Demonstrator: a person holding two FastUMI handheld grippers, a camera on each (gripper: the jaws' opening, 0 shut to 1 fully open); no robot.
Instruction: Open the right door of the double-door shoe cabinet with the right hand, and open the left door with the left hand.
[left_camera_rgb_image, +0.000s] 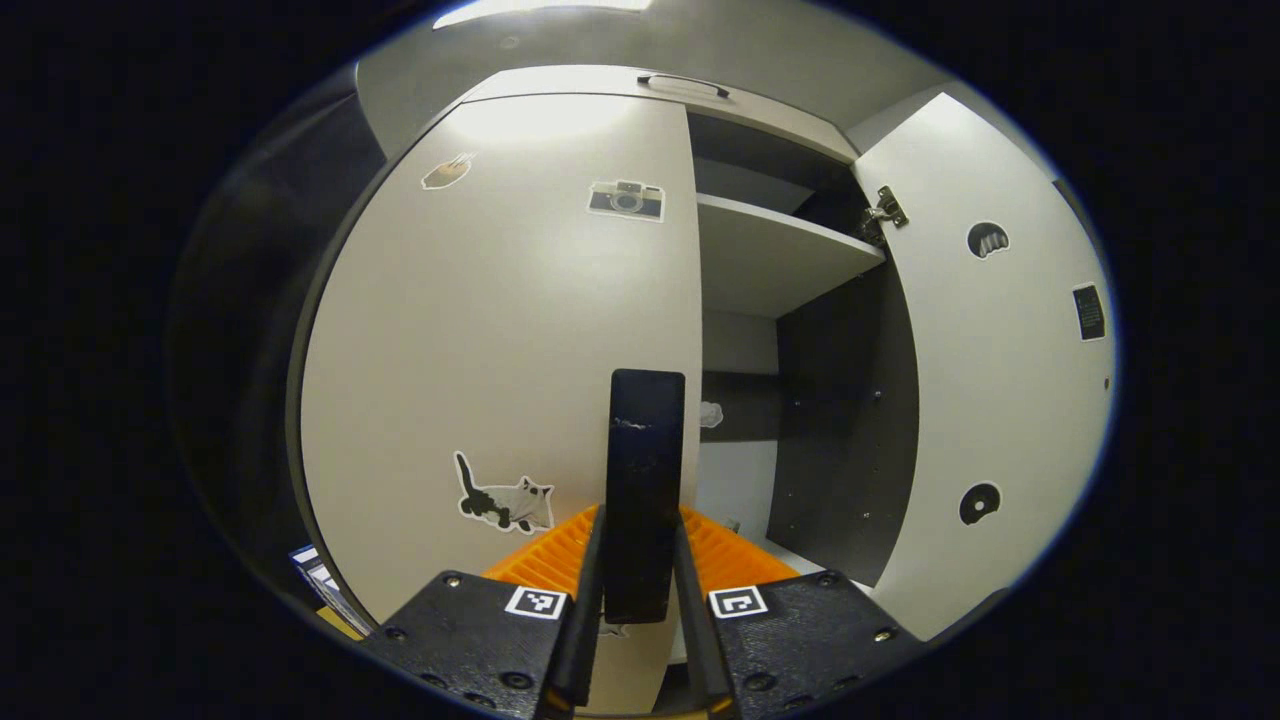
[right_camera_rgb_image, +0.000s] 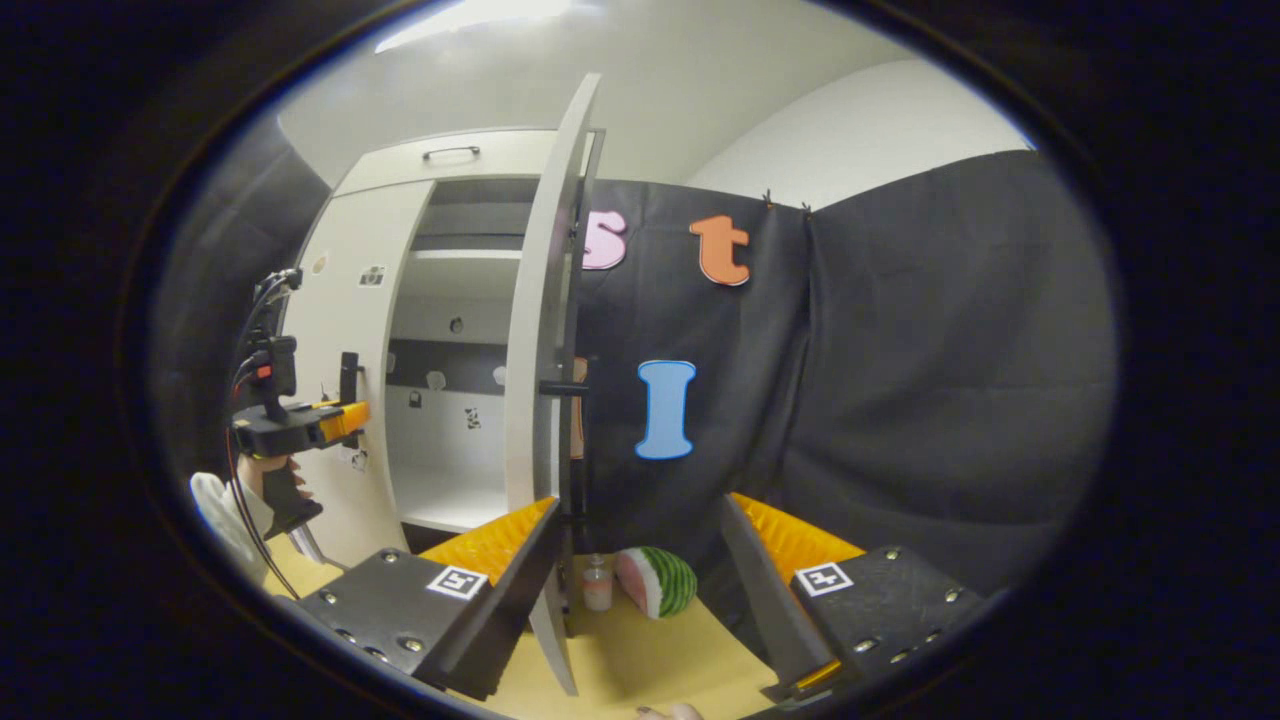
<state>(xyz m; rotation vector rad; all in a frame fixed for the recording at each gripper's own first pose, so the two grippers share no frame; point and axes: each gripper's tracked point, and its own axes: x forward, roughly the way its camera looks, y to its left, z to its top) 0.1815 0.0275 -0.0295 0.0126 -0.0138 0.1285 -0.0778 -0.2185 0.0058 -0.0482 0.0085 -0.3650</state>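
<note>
So the shoe cabinet (left_camera_rgb_image: 640, 90) takes up most of the left gripper view. Its left door (left_camera_rgb_image: 500, 330) looks shut or nearly so, and the dark upright handle (left_camera_rgb_image: 645, 470) on its inner edge sits dead centre, around 6 o'clock. The left gripper (left_camera_rgb_image: 640, 600) has its fingers pinched on that handle from both sides.

The right door (left_camera_rgb_image: 990, 370) is swung wide open out at 3 o'clock, hinge (left_camera_rgb_image: 885, 212) visible near the top. Inside there's a shelf (left_camera_rgb_image: 780, 255) up at 1 o'clock with nothing on it that I can see, and a dark band along the back wall lower down. Stickers dot the doors, e.g. a camera sticker (left_camera_rgb_image: 626, 200) and a cat sticker (left_camera_rgb_image: 505, 497).

In the right gripper view the right gripper (right_camera_rgb_image: 640, 560) is spread wide, holding nothing, with the open door's edge (right_camera_rgb_image: 545, 330) standing just by its left finger. On the floor (right_camera_rgb_image: 640, 660) around 6 o'clock, right behind that door, sit a small bottle (right_camera_rgb_image: 597, 585) and a watermelon slice toy (right_camera_rgb_image: 657, 580). The other gripper (right_camera_rgb_image: 300, 420) is off at 9 o'clock, at the left door.
</note>
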